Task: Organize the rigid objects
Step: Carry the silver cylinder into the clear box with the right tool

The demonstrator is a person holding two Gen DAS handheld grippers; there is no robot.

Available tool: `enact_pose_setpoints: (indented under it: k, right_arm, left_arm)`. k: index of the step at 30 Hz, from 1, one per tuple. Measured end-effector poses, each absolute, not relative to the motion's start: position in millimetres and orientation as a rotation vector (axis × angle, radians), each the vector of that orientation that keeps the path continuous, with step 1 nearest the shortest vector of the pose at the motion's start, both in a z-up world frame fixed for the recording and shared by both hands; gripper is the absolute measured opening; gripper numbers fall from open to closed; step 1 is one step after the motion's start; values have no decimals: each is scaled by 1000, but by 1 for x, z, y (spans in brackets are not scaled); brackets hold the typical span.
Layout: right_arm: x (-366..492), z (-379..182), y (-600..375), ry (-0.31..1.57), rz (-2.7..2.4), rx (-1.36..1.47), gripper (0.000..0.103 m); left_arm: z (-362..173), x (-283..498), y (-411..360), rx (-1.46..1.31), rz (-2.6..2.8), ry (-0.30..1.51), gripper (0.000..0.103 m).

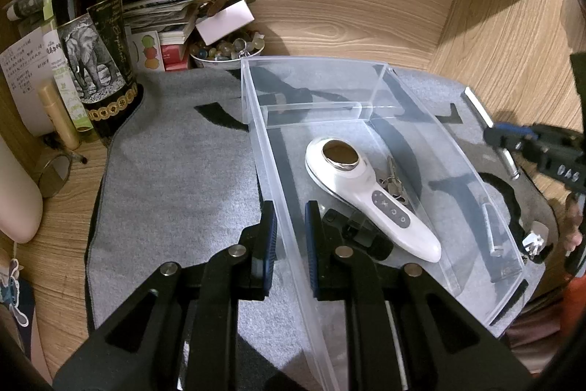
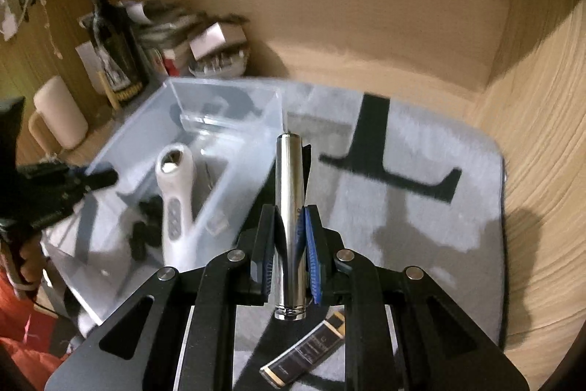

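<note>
Silver tube (image 2: 290,226), no legible label, is pinched by right tongs (image 2: 290,244); left tongs (image 1: 290,240) grip clear bin's wall (image 1: 282,229).

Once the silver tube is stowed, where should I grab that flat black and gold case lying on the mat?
Take the black and gold case across its two long edges, near the middle, coming straight down from above. It lies flat and diagonal on the grey mat, so turn the fingers to match its slant. The ends are too far apart to span.

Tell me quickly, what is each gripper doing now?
Left gripper: shut on the clear box wall.
Right gripper: shut on a silver cylinder.
</note>
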State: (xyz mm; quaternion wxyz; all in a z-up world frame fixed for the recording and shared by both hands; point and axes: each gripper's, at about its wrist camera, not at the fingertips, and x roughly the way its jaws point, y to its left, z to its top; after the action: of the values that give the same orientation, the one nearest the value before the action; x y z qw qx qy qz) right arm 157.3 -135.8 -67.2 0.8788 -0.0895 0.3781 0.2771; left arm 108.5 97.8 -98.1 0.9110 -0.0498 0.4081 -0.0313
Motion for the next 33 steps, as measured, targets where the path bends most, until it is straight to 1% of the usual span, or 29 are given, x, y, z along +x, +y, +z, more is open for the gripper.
enact_pose_setpoints:
  k: [10, 16, 26, 33]
  right_arm:
    - [142, -32, -109, 678, 659, -191, 14]
    - [134, -26, -88, 662, 732, -166, 14]
    - [121, -43, -48, 700, 811, -205, 14]
    - [130, -72, -27, 803, 812, -251, 14]
  left_arm:
    - [-98, 109, 98, -103, -65, 841, 13]
    - [-98, 109, 98, -102, -65, 842, 13]
    - [-98, 109, 97, -98, -65, 841, 13]
    - [-98, 108, 98, -99, -70, 839, 13]
